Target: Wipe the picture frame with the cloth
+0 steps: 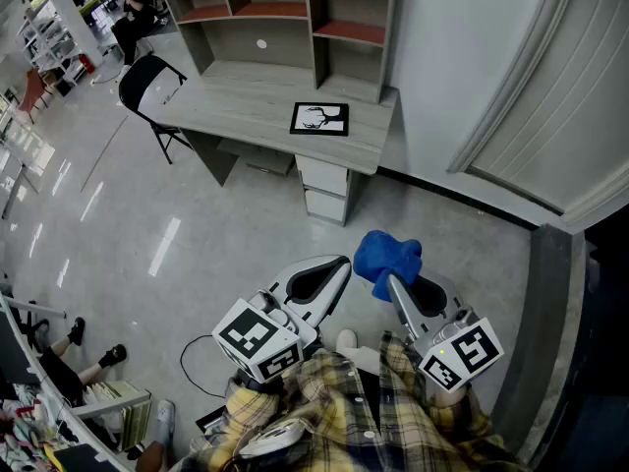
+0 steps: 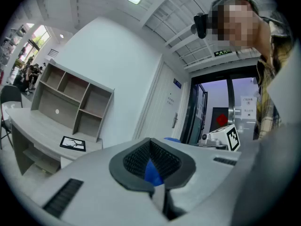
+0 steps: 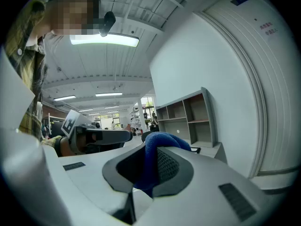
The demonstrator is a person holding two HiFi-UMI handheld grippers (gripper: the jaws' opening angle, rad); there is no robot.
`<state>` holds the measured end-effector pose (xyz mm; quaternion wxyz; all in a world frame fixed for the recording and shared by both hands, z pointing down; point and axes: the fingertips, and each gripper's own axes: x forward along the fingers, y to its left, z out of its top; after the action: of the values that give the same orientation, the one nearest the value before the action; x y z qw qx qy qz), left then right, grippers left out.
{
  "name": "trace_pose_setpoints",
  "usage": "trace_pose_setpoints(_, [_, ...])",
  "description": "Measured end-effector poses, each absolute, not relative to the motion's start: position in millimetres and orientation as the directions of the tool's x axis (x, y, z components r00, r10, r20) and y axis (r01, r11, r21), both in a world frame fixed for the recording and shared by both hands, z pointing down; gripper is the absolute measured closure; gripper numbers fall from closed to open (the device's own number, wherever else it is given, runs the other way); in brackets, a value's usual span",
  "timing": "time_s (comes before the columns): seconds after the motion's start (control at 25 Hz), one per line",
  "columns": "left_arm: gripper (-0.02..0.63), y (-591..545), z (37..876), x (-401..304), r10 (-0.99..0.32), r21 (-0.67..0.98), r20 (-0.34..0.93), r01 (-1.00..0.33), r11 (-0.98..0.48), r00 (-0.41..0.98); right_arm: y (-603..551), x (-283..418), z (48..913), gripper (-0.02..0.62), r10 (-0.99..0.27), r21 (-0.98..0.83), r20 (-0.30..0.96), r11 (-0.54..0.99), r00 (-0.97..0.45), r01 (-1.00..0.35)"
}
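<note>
Pinching the blue cloth (image 1: 388,256) near its middle, the right tongs (image 1: 393,281) hold it as a loose bunch that spills over their tip. That suits wiping, as I read it, since a soft wad leads and the hard tips sit behind it. The left tongs (image 1: 337,266) are pressed together with nothing visibly gripped. A patch of blue shows through the notch of their pads in the left gripper view, most likely the cloth beyond them, which sits just beside their tip in the head view. Both pairs point roughly level and forward at the lower middle of the head view, above bare floor (image 1: 197,234).

The picture frame (image 1: 319,118) lies flat, face up, in the upper middle of the head view. It sits near the front right corner of the desk (image 1: 236,91), below the shelf unit (image 1: 285,13) and clear of the chair (image 1: 147,79) at the upper left. Lying flat near the edge, it looks easy to reach from the front — though it could slide under a wipe. The free left tongs may be kept shut to steady it.

Frame and cloth are well apart, so wiping has not begun — the approach to the desk comes first.
</note>
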<state>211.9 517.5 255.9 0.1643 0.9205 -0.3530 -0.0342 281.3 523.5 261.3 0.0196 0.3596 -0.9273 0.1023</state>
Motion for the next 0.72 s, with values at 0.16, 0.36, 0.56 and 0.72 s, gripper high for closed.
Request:
trace_pose_setpoints(0.16, [0.6, 519.5, 259.3, 213.3, -0.651, 0.341, 0.054, -0.626, -0.701, 0.758, 528.0, 282.6, 263.5, 0.546, -0.665, -0.186, 0.102, 0.718, -0.739, -0.671])
trace_pose_setpoints(0.36, [0.6, 526.5, 260.3, 220.7, -0.65, 0.341, 0.057, -0.627, -0.7, 0.758, 534.9, 288.2, 263.5, 0.546, -0.658, -0.201, 0.095, 0.722, -0.747, -0.661])
trace_pose_setpoints(0.56, [0.6, 532.4, 260.9, 222.5, -0.675, 0.335, 0.063, -0.652, -0.68, 0.736, 537.9, 296.1, 265.4, 0.546, -0.642, -0.213, 0.09, 0.735, -0.762, -0.644])
trace_pose_setpoints(0.72, [0.6, 530.3, 265.0, 216.1, -0.699, 0.338, 0.071, -0.676, -0.654, 0.712, 534.6, 294.7, 273.4, 0.546, -0.626, -0.238, 0.093, 0.741, -0.774, -0.628])
